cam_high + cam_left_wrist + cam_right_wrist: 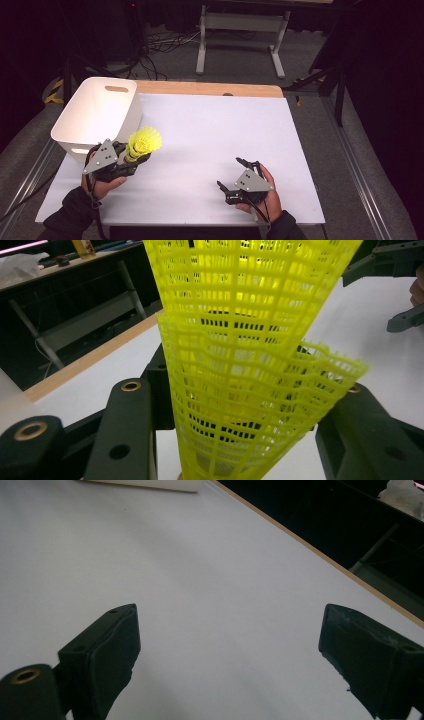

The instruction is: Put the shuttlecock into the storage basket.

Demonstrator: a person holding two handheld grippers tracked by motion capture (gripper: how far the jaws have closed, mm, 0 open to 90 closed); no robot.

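Observation:
A yellow plastic-mesh shuttlecock (146,140) is held just above the white table sheet (215,130), right beside the white bin (131,116). My left gripper (134,157) is shut on its lower, narrow end, with the skirt flaring up and away. In the left gripper view the yellow shuttlecock (240,355) stands close up between the two black jaws of my left gripper (242,392). My right gripper (230,172) rests at the front right of the sheet, open and holding nothing. Its view looks along the open right gripper (230,617) over bare white sheet.
The white bin, with a handle slot (116,89), stands at the back left corner, and its base (150,484) edges the right gripper view. A wooden table edge (210,89) runs along the back. Behind it stand a grey metal frame (240,30) and floor cables (160,45).

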